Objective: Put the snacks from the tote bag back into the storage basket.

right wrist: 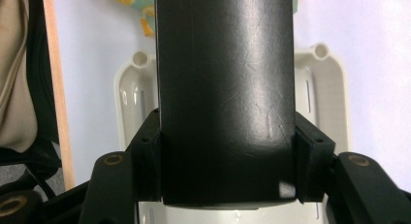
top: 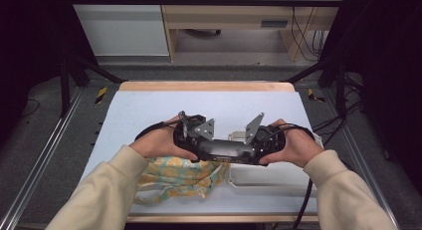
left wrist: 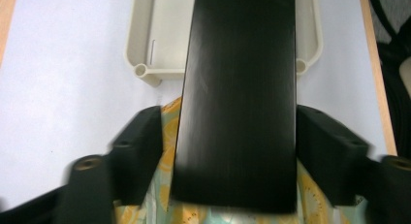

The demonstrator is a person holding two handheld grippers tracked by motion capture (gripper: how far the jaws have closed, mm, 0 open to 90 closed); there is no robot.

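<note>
The worktop (top: 149,103), covered in white with a pale wooden edge (top: 206,86) at its far side, occupies the centre of the high view and stands on a grey carpeted floor (top: 54,155). Across the top of the frame runs a black horizontal bar (top: 199,1), with black frame struts (top: 64,65) at upper left and upper right, and metal rails (top: 37,165) slanting down either side. Behind, a white cabinet panel (top: 119,28) stands at upper left, beside light wooden furniture (top: 224,16), with dark cables (top: 308,36) hanging at upper right; the outer corners lie in deep shadow.
</note>
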